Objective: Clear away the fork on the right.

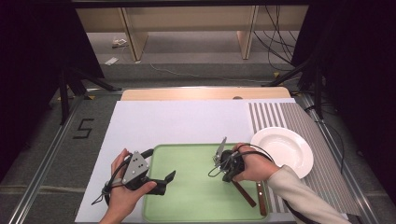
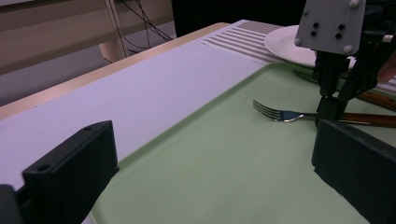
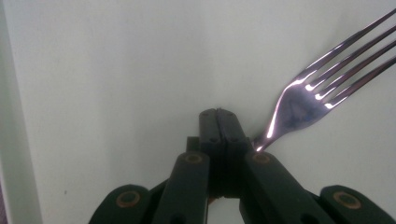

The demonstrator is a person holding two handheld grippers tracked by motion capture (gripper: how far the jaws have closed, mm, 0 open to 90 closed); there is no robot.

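A fork (image 2: 280, 114) with a wooden handle (image 1: 243, 193) lies on the green tray (image 1: 196, 205), tines toward the tray's middle. My right gripper (image 3: 219, 116) points down at the tray with its jaws shut together. The fork's neck (image 3: 289, 107) runs out from under its right side, and nothing shows between the jaw tips. From the left gripper view the right gripper (image 2: 327, 112) stands right at the fork's neck. My left gripper (image 1: 169, 182) hovers over the tray's left part with its jaws wide apart and empty (image 2: 210, 177).
A second wooden-handled utensil (image 1: 260, 199) lies along the tray's right edge. A white plate (image 1: 282, 149) sits on a striped mat (image 1: 299, 116) to the right. The tray rests on a white sheet (image 1: 177, 119); floor and shelving lie beyond the table.
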